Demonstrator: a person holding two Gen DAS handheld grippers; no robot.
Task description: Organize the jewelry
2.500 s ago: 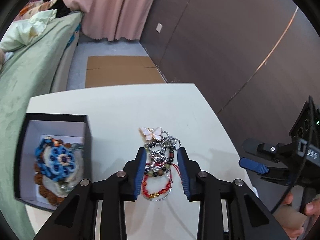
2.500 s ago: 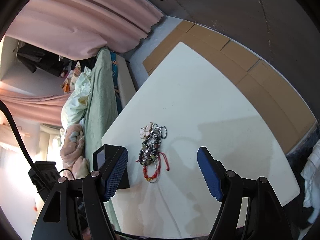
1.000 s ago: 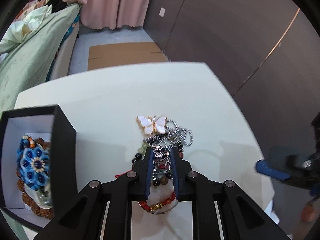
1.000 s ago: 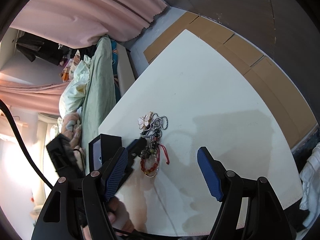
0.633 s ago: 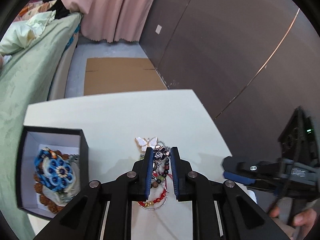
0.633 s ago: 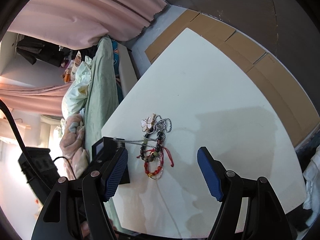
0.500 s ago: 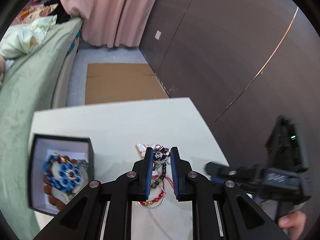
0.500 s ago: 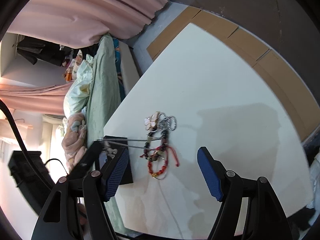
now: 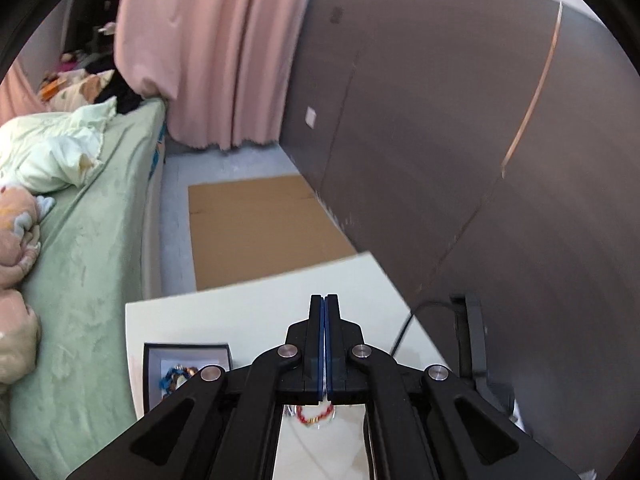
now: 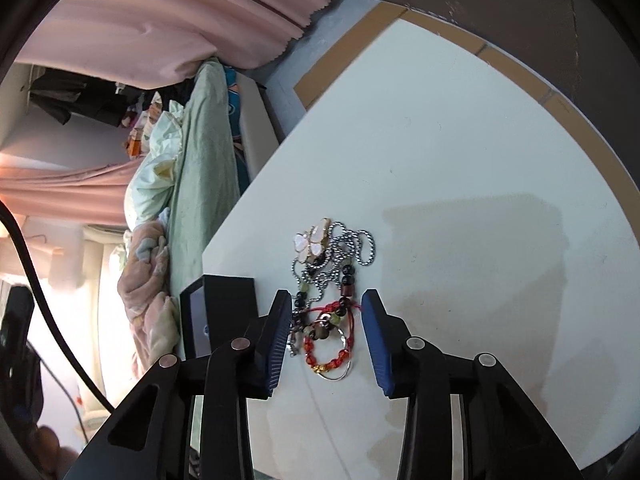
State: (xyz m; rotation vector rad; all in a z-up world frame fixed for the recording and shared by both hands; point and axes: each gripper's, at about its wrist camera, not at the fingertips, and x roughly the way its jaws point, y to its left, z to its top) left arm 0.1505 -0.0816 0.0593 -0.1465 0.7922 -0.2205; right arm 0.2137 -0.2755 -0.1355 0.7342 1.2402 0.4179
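Rising away from the surface (image 9: 240, 320), the left gripper (image 9: 324, 344) is now pressing its fingers together with nothing visible between them, the chain it was pinching apparently slipped free. Meanwhile the right gripper (image 10: 326, 332) is closing its fingers around the red bead bracelet (image 10: 330, 354) in the jewelry pile (image 10: 328, 280), which is lying between them, just beside the black box (image 10: 218, 312), so sorting is continuing.

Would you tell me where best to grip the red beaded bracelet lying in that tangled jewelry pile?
Probably the red beaded bracelet's near arc, from above: it lies flat at the pile's near end, clear of the silver ball chain. The right gripper's closing jaws already straddle it.
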